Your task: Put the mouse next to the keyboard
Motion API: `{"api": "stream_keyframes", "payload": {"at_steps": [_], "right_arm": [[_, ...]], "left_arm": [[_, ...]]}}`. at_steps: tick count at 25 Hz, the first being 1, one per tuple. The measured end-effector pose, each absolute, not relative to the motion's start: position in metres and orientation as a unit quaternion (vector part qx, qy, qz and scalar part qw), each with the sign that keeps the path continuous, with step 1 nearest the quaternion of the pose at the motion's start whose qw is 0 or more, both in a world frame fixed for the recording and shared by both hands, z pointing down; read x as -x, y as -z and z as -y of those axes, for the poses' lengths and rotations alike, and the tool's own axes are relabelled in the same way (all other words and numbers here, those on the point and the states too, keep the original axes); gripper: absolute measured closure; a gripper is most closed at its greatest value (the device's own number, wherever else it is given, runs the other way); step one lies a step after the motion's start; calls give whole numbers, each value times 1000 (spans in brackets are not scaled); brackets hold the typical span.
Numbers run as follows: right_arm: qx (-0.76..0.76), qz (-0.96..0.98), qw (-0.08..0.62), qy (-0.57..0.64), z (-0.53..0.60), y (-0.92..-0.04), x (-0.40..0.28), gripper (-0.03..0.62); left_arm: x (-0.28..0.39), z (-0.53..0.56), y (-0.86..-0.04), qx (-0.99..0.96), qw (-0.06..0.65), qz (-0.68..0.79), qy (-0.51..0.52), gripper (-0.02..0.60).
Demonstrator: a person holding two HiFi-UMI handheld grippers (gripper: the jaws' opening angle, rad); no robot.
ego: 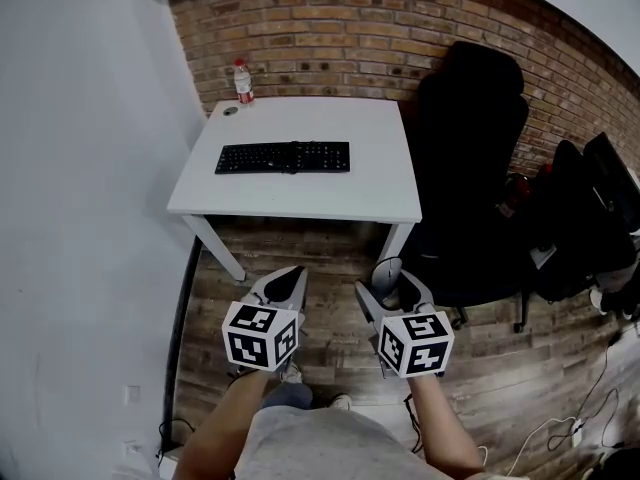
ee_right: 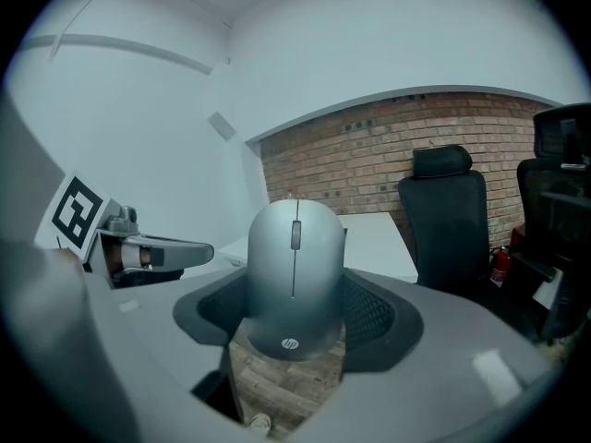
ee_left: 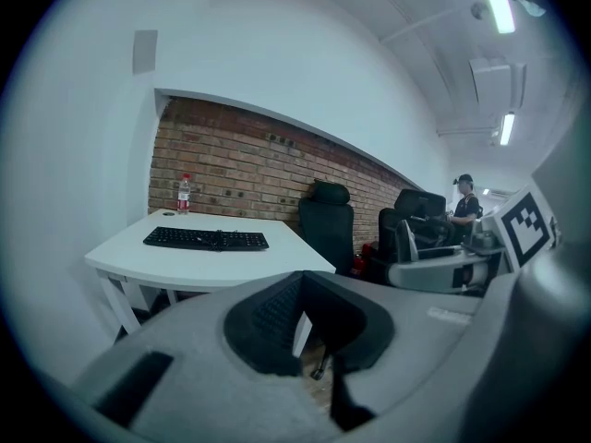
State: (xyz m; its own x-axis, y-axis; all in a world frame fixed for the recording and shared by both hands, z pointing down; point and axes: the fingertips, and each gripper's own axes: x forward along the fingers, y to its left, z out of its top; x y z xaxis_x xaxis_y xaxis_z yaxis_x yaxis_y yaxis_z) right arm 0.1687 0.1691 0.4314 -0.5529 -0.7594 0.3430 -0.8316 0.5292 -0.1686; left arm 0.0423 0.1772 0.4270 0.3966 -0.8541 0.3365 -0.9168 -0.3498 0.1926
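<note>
The mouse [ee_right: 294, 270] — a single grey one with a scroll wheel — is clenched between the pads of the right hand-held gripper [ee_right: 294, 295]. It points forward and is held over the wooden floor [ego: 330, 258], well apart from the counter [ego: 385, 183]. The left hand-held gripper [ee_left: 309, 326] has its jaws drawn together with nothing between them. In the head view the two sit side by side, low and short of the counter's near edge.

One black keyboard [ego: 283, 157] lies across the middle of the white counter, parallel to its front edge. One water bottle [ego: 243, 81] with a red cap stands upright at the far left corner against the brick wall [ego: 330, 28], with one small round thing [ego: 231, 110], too small to make out, just in front of it. Both are behind the keyboard's left end and apart from it.

One tall black office chair [ego: 470, 168] stands just beside the counter's right edge, on the same side as the gripper with the mouse. A second dark chair [ego: 590, 218] stands further right, with something red [ego: 515, 193] between the two and cables [ego: 585, 408] trailing on the floor nearby. The left gripper view shows one person [ee_left: 462, 209] seated far off to the right, behind more chairs.
</note>
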Motion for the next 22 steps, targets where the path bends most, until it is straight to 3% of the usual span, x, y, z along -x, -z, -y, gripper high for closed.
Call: {"api": "stream_keyframes", "payload": {"at_steps": [22], "right_arm": [[-488,844,139,-171,-9,-441,-78,284]], "left_arm": [[38,-5,-441,-840,199,496,-87,589]]}}
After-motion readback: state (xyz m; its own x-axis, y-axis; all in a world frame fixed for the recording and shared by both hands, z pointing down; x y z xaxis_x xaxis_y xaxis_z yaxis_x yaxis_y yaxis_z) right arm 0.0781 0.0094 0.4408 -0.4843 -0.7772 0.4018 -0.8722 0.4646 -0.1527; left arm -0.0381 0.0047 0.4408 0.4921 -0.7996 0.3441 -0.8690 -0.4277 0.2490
